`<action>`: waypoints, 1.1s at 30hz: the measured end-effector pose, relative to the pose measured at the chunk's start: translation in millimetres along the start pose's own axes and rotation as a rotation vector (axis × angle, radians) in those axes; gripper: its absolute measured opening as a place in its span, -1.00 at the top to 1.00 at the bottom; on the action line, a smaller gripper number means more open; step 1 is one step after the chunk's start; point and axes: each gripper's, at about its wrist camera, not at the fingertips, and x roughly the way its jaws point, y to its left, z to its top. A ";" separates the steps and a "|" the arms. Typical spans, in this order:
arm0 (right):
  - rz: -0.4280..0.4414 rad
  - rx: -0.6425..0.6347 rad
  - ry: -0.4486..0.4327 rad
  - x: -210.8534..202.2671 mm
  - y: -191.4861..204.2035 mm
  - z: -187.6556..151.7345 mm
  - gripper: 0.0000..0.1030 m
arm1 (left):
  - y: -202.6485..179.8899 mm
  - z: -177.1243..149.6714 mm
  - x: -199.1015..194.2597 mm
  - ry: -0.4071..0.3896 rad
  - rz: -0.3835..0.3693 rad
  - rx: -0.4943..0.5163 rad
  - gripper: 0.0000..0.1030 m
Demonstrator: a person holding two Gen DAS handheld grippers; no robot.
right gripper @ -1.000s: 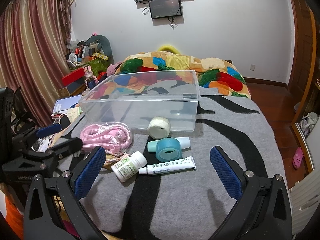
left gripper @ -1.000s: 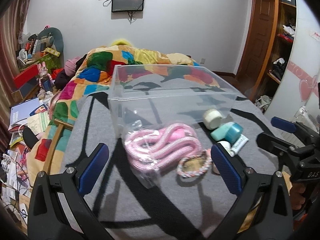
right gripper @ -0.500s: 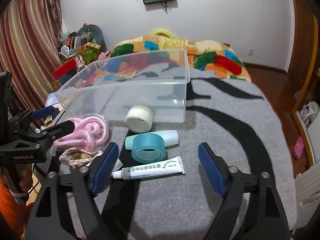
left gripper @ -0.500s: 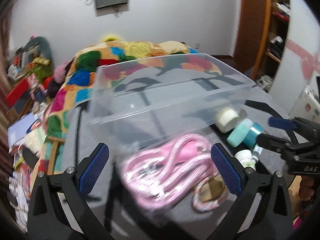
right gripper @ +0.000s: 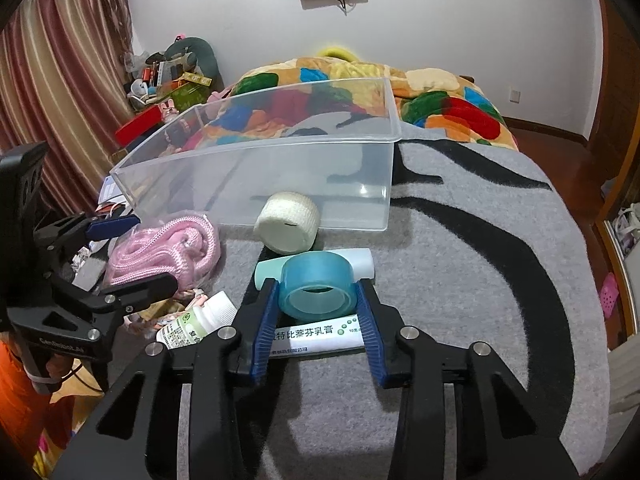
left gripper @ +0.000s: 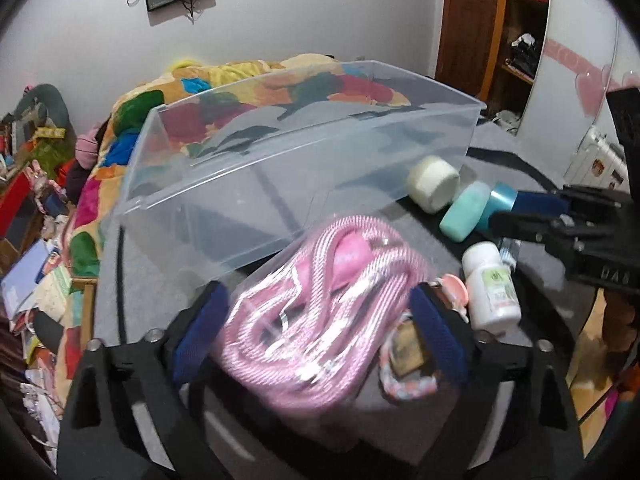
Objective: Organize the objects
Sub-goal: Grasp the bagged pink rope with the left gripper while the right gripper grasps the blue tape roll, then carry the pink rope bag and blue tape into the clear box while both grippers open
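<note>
A clear plastic bin (left gripper: 304, 168) (right gripper: 256, 168) stands empty on the grey-and-black blanket (right gripper: 460, 280). In front of it lie a bagged pink rope (left gripper: 312, 312) (right gripper: 164, 248), a white bandage roll (right gripper: 288, 226), a mint tube (left gripper: 464, 216), a blue tape roll (right gripper: 318, 290), a white pill bottle (left gripper: 492, 288) and an ointment tube (right gripper: 316, 338). My left gripper (left gripper: 320, 332) straddles the pink rope bag, jaws closing against its sides. My right gripper (right gripper: 318, 320) has its pads pressed on both sides of the blue tape roll.
A braided bracelet (left gripper: 408, 384) and a small tan item lie beside the rope bag. A colourful quilt (right gripper: 400, 96) lies behind the bin. Clutter is piled on the floor at the left (left gripper: 32, 240). A wooden door and shelves stand at the right (left gripper: 500, 40).
Both grippers moved forward and down and narrowed. The left one now flanks the pink rope bag; the right one closed from wide open onto the blue tape roll.
</note>
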 end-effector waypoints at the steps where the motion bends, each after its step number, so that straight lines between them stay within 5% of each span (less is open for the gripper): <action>1: 0.000 -0.001 0.000 -0.4 0.6 -0.4 0.31 | 0.1 -1.1 -2.3 0.003 0.004 -0.001 -0.58; 5: 0.005 -0.004 -0.004 -1.5 1.0 -0.3 0.31 | 1.2 -6.4 -12.0 0.024 0.005 -0.024 -0.34; 13: 0.017 -0.022 -0.039 -12.9 6.3 2.5 0.31 | 5.7 -13.8 -32.2 0.053 -0.020 -0.046 -0.26; 18: 0.031 -0.032 -0.061 -21.9 12.2 4.6 0.31 | 4.9 -2.8 -29.4 0.032 -0.001 0.007 -0.79; 25: 0.035 -0.040 -0.063 -24.6 15.8 3.2 0.31 | 8.9 9.4 12.2 0.106 -0.073 0.011 -0.79; 28: 0.033 -0.043 -0.058 -22.8 16.2 2.3 0.31 | 17.8 15.3 28.4 0.125 -0.158 -0.049 -0.59; 33: 0.033 -0.046 -0.054 -21.7 17.5 1.9 0.31 | 15.3 12.2 23.5 0.080 -0.143 -0.052 -0.13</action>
